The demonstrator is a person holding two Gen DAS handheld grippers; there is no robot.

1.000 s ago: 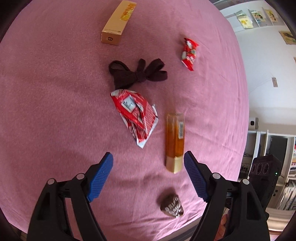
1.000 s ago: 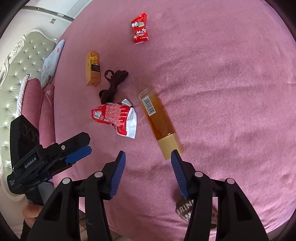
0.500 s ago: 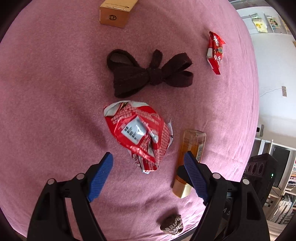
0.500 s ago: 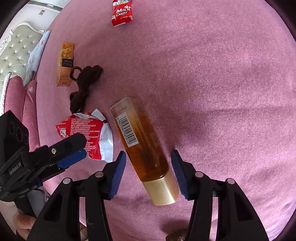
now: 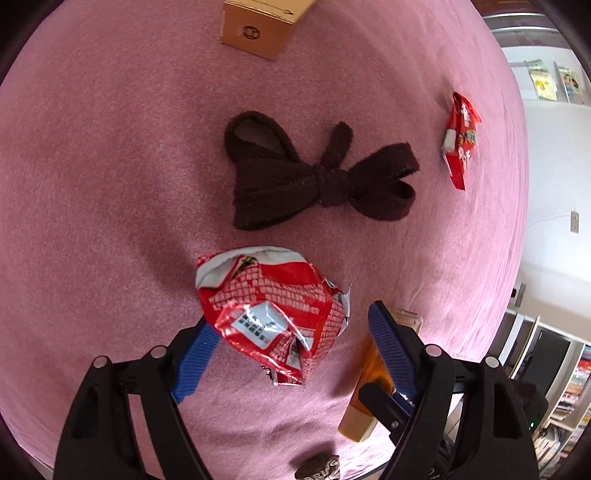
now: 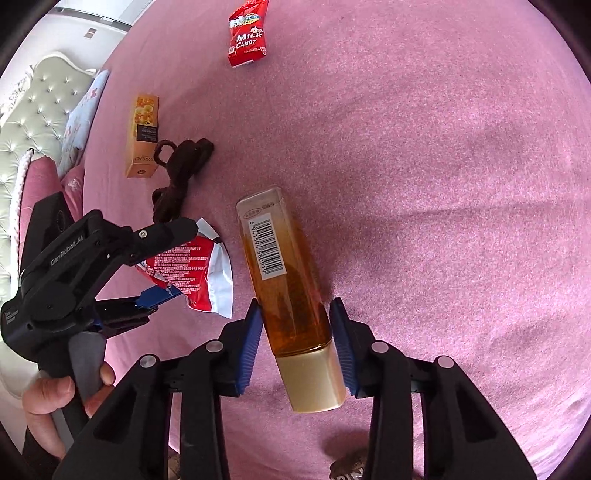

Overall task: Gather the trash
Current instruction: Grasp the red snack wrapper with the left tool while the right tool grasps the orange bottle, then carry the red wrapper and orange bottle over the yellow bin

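Beyond my left claw [image 5: 291,350] I see a dark brown fabric bow [image 5: 317,181] lying on the pink bedspread [image 5: 92,166], a tan carton [image 5: 258,29] farther off past it, and a red candy packet [image 5: 460,140] out to the right; nothing blocks the way in. A small dark wrapper [image 5: 319,470] lies just behind the claws. The crumpled red-and-white wrapper [image 5: 273,310] sits between the left claw's blue pads; the left pad touches its edge, the right pad stands clear, and the jaws are closing from wide. My right claw [image 6: 297,343] straddles the amber bottle [image 6: 280,266] near its gold cap [image 6: 314,380]; its jaws are closing, both pads just beside the bottle's sides, and I cannot tell whether they press yet. A hand [image 6: 51,398] grips the left claw's handle in the right view. Compared with a second ago, both claws sit lower and closer to the bed: then the wrapper lay well ahead of the left claw and the bottle's cap barely reached the right one.
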